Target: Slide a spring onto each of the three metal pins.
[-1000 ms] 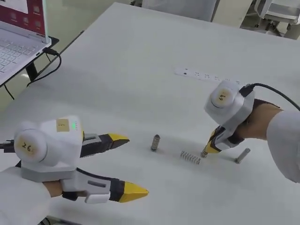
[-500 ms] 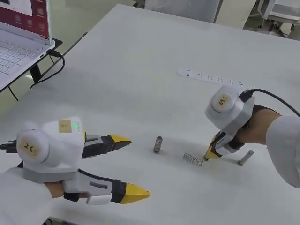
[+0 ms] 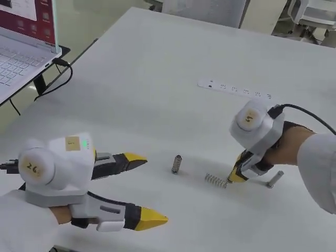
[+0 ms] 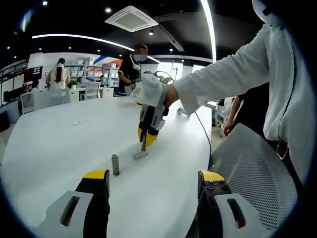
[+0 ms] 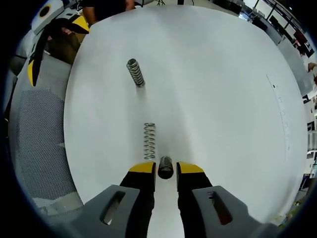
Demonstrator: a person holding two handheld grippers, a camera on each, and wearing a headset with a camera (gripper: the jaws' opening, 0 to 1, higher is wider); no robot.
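Note:
A spring-covered pin (image 3: 176, 163) stands upright mid-table, also visible as pin (image 5: 134, 72) and pin (image 4: 115, 164). A loose spring (image 3: 215, 180) lies flat to its right, just ahead of my right gripper (image 3: 237, 177). That gripper (image 5: 166, 169) is shut on a short pin (image 5: 165, 167) that shows coils around it and is held upright on the table. A bare pin (image 3: 274, 179) lies flat further right. My left gripper (image 3: 144, 189) hovers open at the near left, nothing between its fingers (image 4: 96, 178).
A white power strip (image 3: 233, 88) lies across the far table. A laptop (image 3: 21, 42) and a black cable (image 3: 52, 79) sit off the left edge. A mesh chair (image 4: 257, 168) stands by the table's near edge, with people further back.
The head camera has shifted a little. My right gripper stays on its pin beside the loose spring; the left gripper holds its place, open.

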